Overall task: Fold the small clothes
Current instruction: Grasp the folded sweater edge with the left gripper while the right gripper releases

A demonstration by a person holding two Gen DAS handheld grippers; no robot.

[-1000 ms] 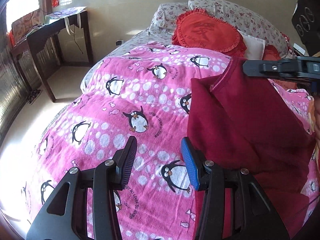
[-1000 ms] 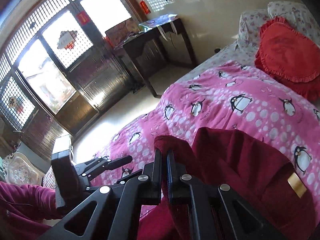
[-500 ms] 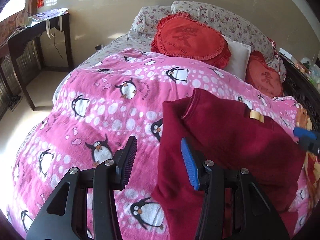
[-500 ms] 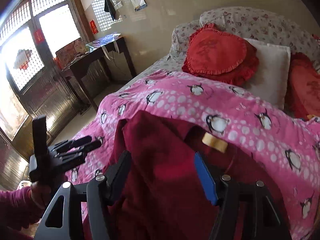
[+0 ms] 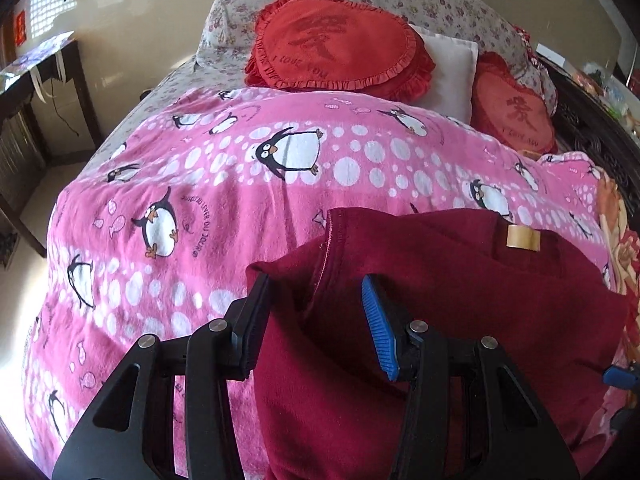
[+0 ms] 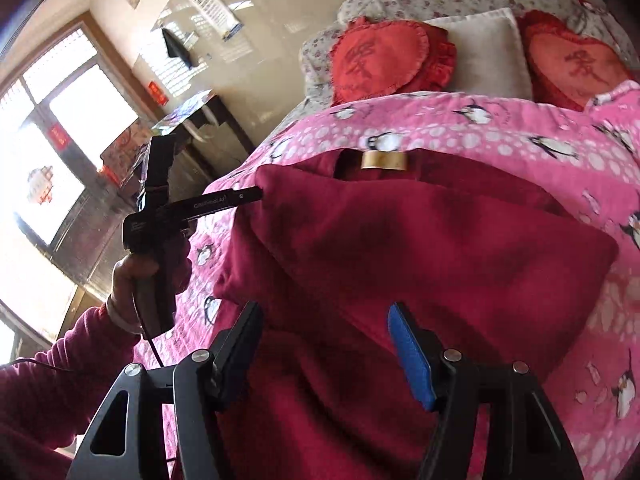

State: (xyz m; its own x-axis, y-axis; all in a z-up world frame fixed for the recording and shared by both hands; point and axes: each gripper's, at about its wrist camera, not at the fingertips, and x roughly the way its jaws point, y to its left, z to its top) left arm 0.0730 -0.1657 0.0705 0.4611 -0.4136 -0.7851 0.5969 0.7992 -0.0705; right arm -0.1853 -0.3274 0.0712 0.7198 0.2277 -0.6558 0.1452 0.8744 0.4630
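A dark red garment (image 5: 460, 320) with a tan label (image 5: 522, 237) lies partly folded on the pink penguin blanket (image 5: 200, 184). My left gripper (image 5: 316, 320) is open, its jaws straddling the garment's left edge near the collar seam. In the right wrist view the garment (image 6: 400, 248) fills the middle, label (image 6: 384, 159) at its far edge. My right gripper (image 6: 324, 344) is open and empty just over the garment's near part. The left gripper (image 6: 252, 196) shows there from the side, its tip at the garment's far left corner.
Two red heart cushions (image 5: 340, 48) (image 5: 516, 108) and a white pillow (image 5: 448, 72) lie at the head of the bed. A dark wooden desk (image 5: 36, 80) stands by the wall on the left. Bright windows (image 6: 52, 140) lie beyond the bed's left edge.
My right gripper opened and let go of the red garment, which now lies on the blanket. My left gripper moved right over the garment's left edge.
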